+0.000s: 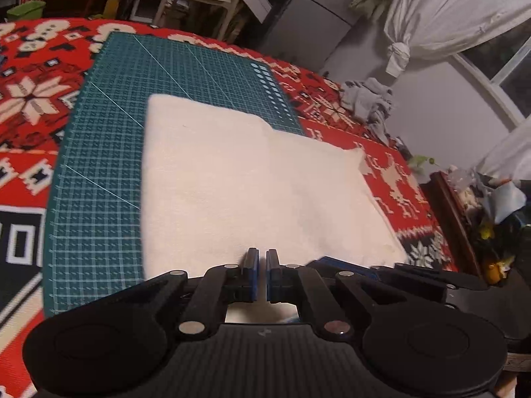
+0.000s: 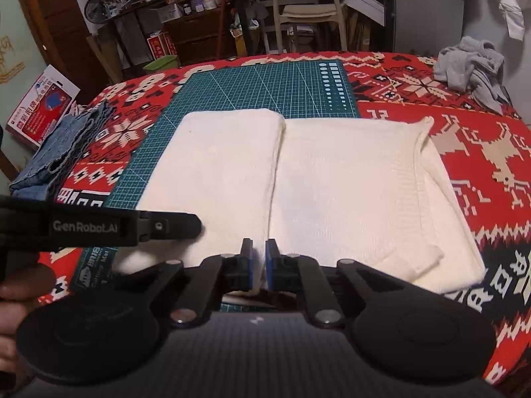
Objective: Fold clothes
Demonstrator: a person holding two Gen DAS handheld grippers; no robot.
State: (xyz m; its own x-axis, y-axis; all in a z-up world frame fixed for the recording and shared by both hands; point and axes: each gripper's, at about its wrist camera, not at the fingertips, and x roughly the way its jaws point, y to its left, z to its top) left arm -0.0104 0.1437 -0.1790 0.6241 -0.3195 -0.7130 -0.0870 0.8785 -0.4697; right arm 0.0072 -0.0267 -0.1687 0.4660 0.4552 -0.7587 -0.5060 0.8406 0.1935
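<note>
left wrist view: the left gripper (image 1: pixel 262 258) sits low over the near edge of a cream sweater (image 1: pixel 252 182), its 2 blue-padded fingers (image 1: pixel 253 272) drawn close with only a thin slit between them; whether cloth is caught in that slit cannot be told. the sweater lies flat and folded into a rough rectangle, its left part on a green cutting mat (image 1: pixel 109 152) and its right part spilling onto the red patterned blanket (image 1: pixel 30 99). a fold line runs down the middle of the sweater. a crumpled grey garment (image 1: pixel 368 99) lies well apart at the far right of the blanket. part of the right gripper (image 1: pixel 415 278) shows just beside the left one, at the sweater's near right corner.

right wrist view: the right gripper (image 2: pixel 259 255) is also at the sweater's (image 2: pixel 332 182) near edge, fingers (image 2: pixel 271 265) nearly together, and pale cloth shows in the narrow gap, so it looks pinched on the hem, though that is not certain. the left gripper (image 2: pixel 186 225) reaches in from the left, lying over the sweater's near left corner. folded blue denim (image 2: pixel 53 156) rests on the blanket (image 2: pixel 481 126) left of the mat (image 2: pixel 265 89). the grey garment (image 2: pixel 471 66) sits at the far right. a hand (image 2: pixel 13 298) shows at the left edge. a pale chair (image 2: pixel 308 10) stands beyond the table.
</note>
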